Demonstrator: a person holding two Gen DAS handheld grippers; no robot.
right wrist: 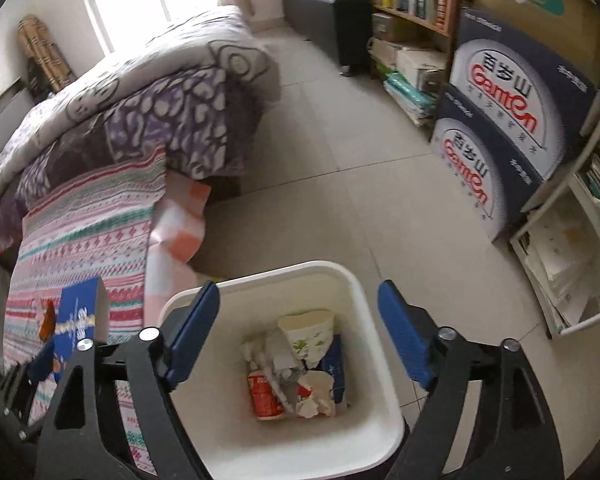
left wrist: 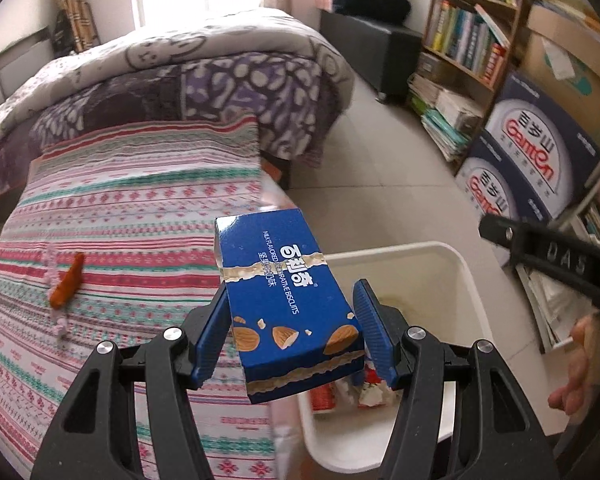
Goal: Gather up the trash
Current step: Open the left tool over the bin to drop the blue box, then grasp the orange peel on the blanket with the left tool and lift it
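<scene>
A blue biscuit box (left wrist: 288,300) hangs between the blue pads of the left gripper (left wrist: 290,334), tilted with its far end raised toward 11 o'clock, over the edge of the bed (left wrist: 100,208) and the near rim of a white trash bin (left wrist: 466,276) that sits on the tiled floor at the gripper's 3 o'clock. The left pad presses the box's side; the right pad sits at or just off its other edge, so whether the pinch is firm cannot be told. The right gripper (right wrist: 298,336) hovers spread wide and empty directly above the bin, whose floor already holds a red cup (right wrist: 265,396), a printed paper cup (right wrist: 310,336), crumpled paper (right wrist: 278,360) and another blue carton (right wrist: 336,364). In the right wrist view the box shows at 9 o'clock, beside the bin rather than over its opening. An orange wrapper (left wrist: 67,280) lies on the striped bedcover at the left gripper's 10 o'clock, well apart from the bin.

The step in hand appears to be carrying the box to the bin. The next move likely calls for swinging the left gripper toward 3 o'clock until the box clears the rim, then letting the pads part; released here, it might catch the rim or fall between bed and bin. The wrapper looks like the remaining piece to collect.
</scene>
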